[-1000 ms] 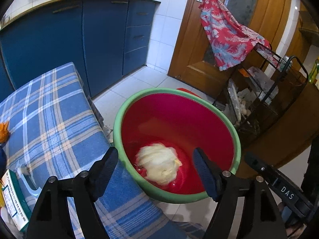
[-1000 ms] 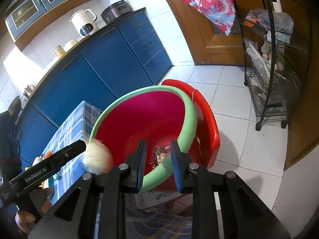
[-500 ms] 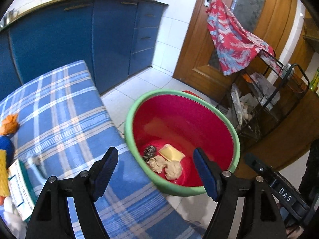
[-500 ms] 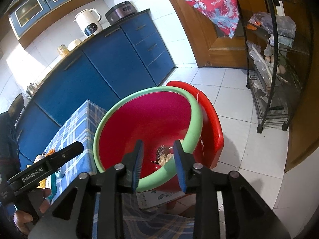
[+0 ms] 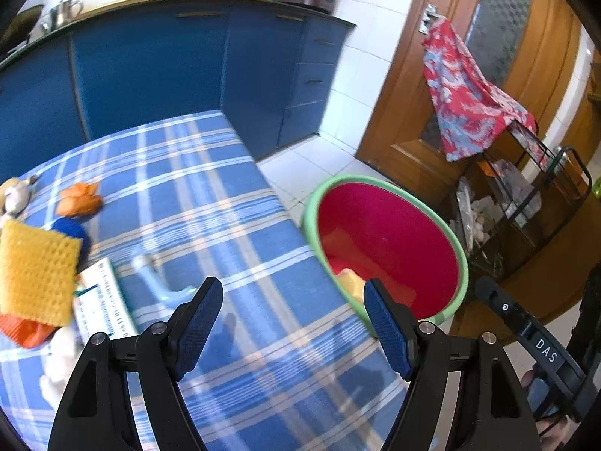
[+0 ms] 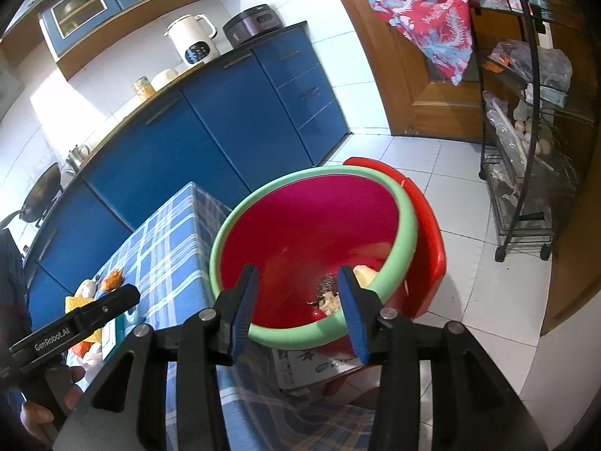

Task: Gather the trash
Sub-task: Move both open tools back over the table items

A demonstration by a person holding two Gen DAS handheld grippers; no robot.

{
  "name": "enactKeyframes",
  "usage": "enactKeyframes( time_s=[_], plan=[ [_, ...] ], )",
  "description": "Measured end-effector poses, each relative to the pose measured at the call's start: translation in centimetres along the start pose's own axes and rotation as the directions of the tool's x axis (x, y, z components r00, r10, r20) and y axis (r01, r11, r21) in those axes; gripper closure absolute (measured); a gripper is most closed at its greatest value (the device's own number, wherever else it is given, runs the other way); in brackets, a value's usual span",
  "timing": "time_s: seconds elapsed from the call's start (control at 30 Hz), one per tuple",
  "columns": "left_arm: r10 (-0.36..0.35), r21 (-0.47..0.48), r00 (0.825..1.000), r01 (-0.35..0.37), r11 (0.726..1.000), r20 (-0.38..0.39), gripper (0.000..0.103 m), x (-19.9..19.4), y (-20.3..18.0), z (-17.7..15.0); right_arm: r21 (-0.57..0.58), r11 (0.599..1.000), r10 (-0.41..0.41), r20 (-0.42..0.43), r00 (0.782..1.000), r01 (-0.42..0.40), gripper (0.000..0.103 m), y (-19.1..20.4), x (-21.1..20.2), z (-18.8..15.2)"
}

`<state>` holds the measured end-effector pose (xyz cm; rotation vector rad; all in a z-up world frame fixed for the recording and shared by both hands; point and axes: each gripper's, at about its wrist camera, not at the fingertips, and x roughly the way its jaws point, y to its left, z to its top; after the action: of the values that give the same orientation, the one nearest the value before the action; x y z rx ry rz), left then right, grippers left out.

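Note:
A red basin with a green rim [image 5: 390,240] [image 6: 311,236] sits beside the table's right end, on a red stool [image 6: 428,233]. Scraps of trash [image 6: 330,300] and a yellow piece [image 6: 364,273] lie at its bottom. My left gripper [image 5: 291,321] hangs open over the blue checked tablecloth [image 5: 210,203] with nothing between its fingers. My right gripper [image 6: 296,304] hovers over the basin's near rim, its jaws opening and empty. On the table's left lie a yellow sponge [image 5: 33,272], orange peel [image 5: 77,201], a blue item [image 5: 71,230] and a printed carton [image 5: 103,304].
Blue cabinets [image 5: 169,75] run behind the table, with a kettle [image 6: 193,39] and cooker [image 6: 255,24] on the counter. A wire rack [image 6: 526,150] with bags stands right, by a wooden door [image 5: 488,37] draped with a red patterned cloth [image 5: 465,94]. A cardboard box [image 6: 315,366] lies under the basin.
My left gripper swung left from above the basin to over the tablecloth. The white wad dropped from view into the basin. My right gripper's fingers spread apart.

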<state>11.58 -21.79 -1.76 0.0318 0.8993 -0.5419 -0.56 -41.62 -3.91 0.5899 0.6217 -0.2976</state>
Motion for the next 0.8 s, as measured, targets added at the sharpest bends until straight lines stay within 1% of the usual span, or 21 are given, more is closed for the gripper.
enactKeyframes(
  time_s=[0.13, 0.43, 0.8],
  plan=[
    [0.020, -0.032, 1.000, -0.019, 0.999, 0.021, 0.025, -1.5, 1.8, -0.3, -0.020, 1.000, 0.015, 0.001, 1.000, -0.015, 0.054, 1.4, -0.4, -0.4],
    [0.073, -0.093, 0.995, -0.067, 0.993, 0.066, 0.025, -4.7, 5.3, -1.0, -0.064, 0.996, 0.055, -0.011, 0.998, -0.056, 0.053, 4.3, -0.8, -1.1],
    [0.163, -0.158, 0.984, -0.149, 0.976, 0.078, 0.025, -7.7, 9.4, -2.8, -0.116, 0.987, 0.105, -0.038, 0.994, -0.109, 0.053, 7.7, -0.7, -2.4]
  ],
)
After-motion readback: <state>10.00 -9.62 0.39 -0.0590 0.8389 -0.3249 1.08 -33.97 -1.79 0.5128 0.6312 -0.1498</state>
